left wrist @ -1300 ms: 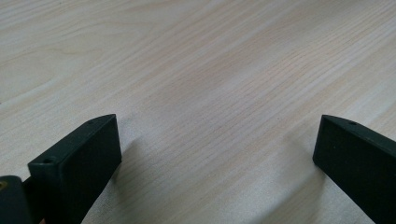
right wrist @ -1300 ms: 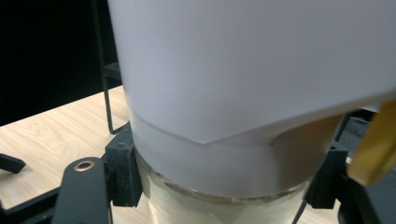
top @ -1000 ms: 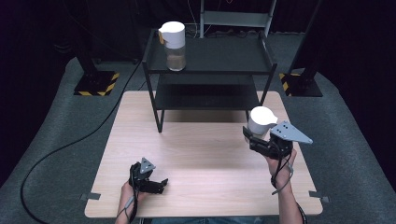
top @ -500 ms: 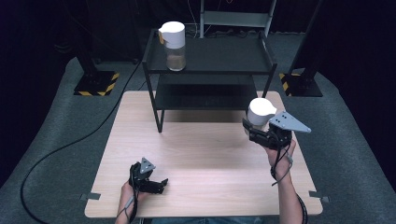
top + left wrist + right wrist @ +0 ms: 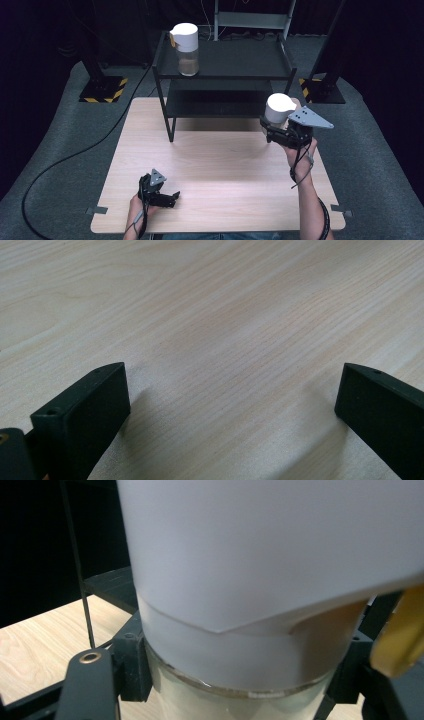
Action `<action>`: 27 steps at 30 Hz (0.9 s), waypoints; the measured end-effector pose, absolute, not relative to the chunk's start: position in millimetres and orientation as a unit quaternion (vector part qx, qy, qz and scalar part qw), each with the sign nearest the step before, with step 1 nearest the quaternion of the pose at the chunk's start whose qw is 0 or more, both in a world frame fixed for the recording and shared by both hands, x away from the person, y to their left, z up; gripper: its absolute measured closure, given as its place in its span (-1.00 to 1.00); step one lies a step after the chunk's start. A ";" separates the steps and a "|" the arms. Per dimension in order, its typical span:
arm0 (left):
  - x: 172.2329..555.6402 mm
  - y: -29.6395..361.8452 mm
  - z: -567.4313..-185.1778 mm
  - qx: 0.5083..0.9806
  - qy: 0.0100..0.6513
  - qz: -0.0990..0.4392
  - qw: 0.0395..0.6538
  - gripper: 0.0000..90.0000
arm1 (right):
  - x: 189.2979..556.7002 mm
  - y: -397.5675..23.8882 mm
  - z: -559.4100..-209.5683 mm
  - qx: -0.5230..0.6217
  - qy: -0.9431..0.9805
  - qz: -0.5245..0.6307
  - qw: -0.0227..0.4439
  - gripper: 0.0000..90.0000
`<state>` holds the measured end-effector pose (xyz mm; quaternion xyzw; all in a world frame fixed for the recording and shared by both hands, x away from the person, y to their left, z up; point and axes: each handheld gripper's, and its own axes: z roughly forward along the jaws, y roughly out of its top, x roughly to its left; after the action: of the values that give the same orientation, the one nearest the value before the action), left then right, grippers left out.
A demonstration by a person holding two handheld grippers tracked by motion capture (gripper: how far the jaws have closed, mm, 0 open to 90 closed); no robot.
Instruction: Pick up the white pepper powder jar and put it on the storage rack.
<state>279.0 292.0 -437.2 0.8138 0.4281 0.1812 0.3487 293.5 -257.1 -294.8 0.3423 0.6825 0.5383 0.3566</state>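
White-lidded glass jar (image 5: 278, 111) is riding in my right gripper (image 5: 274, 134), jaws pinching its body; since a second ago I'm carrying it up from the wooden table (image 5: 220, 165) toward the black shelf (image 5: 235, 60), where a matching jar (image 5: 186, 47) is standing. My left gripper (image 5: 170, 197) is resting spread, holding nothing. I'm reading no labels or writing.

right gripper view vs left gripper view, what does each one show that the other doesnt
The right gripper view shows a white-lidded jar clamped between its jaws, with a black shelf rack behind. The left gripper view shows open jaws with nothing between them, low over bare wood. Both views take in the light wooden table.
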 end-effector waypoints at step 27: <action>279.2 292.2 -437.1 0.814 0.428 0.181 0.348 -0.99 | 325.2 -260.1 -271.3 0.353 0.676 0.546 0.346 -0.33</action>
<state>279.2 292.2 -437.1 0.8141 0.4279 0.1809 0.3485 325.2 -260.1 -271.3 0.3529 0.6760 0.5464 0.3463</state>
